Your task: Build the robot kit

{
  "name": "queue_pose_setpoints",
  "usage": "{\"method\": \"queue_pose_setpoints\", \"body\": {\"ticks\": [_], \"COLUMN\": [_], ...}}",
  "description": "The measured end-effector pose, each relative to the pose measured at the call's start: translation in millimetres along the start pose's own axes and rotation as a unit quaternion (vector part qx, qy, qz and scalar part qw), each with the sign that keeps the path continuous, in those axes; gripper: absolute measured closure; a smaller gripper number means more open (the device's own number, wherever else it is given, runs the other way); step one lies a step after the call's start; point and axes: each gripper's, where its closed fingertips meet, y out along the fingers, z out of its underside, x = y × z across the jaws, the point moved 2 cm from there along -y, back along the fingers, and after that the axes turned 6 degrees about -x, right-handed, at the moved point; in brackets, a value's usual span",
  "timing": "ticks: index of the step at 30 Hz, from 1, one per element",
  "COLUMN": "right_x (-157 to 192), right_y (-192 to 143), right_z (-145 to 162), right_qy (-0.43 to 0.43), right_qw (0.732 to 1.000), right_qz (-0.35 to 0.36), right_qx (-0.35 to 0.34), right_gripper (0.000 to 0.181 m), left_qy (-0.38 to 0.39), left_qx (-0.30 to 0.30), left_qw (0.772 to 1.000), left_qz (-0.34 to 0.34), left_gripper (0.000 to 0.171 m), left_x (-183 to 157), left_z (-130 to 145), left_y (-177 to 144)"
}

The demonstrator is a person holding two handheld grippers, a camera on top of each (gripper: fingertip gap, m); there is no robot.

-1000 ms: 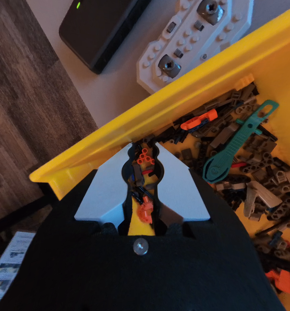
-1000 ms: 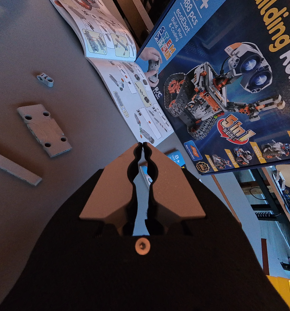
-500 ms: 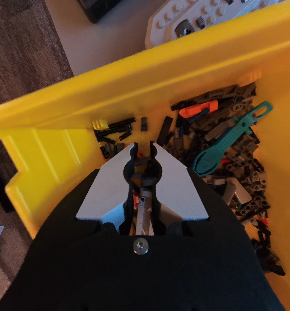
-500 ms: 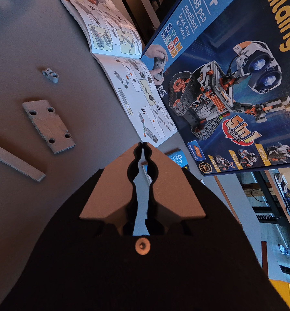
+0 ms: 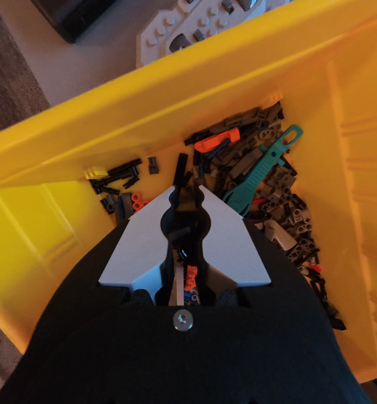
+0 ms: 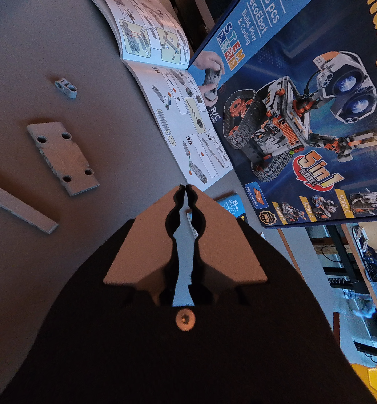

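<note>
A bright yellow plastic bin (image 5: 205,91) filled the left wrist view, holding mostly black and grey building pieces, an orange piece (image 5: 218,140) and a teal separator tool (image 5: 261,170) at right. The left gripper (image 5: 187,190) had pale grey fingers on a black body. In the right wrist view, a dark blue box (image 6: 303,109) pictured a grey-and-orange robot; grey parts lay on the beige table (image 6: 117,142).

Grey tabletop (image 6: 108,113); brown carpet (image 5: 6,91) below; dim warm light.
</note>
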Motion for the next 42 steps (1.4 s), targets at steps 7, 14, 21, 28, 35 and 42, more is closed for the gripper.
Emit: {"method": "queue_pose_setpoints", "body": {"ticks": [7,14,21,28,35,42], "right_x": [0.6,2.5,1.5,3.2,1.7,3.6], "right_y": [0.6,2.5,2.1,4.9,3.8,5.2], "right_z": [2.1,2.9,4.0,5.5,7.1,8.5], "right_qy": [0.004,0.0,0.001,-0.002,0.0,-0.007], "right_qw": [1.0,1.0,1.0,1.0,1.0,1.0], "right_qz": [-0.004,-0.006,-0.005,-0.008,-0.007,-0.01], "right_qx": [0.001,0.006,0.007,0.012,0.013,0.019], "right_gripper": [0.178,0.178,0.178,0.178,0.178,0.178], "left_qy": [0.037,0.039,0.047,0.078,0.051,0.063], "left_qx": [0.008,-0.004,0.009,-0.021,-0.015,-0.013], "left_qw": [0.996,0.999,0.995,0.997,0.998,0.998], "left_qz": [-0.083,0.002,-0.088,-0.02,-0.033,-0.014], "left_gripper": [0.164,0.155,0.166,0.152,0.171,0.169], "left_x": [18.3,-17.3,13.9,-25.3,-14.7,-24.3], "left_z": [-1.6,-3.5,3.5,-6.8,-3.4,-6.6], "left_y": [-7.2,-3.2,-9.4,-5.2,-9.7,-0.7]}}
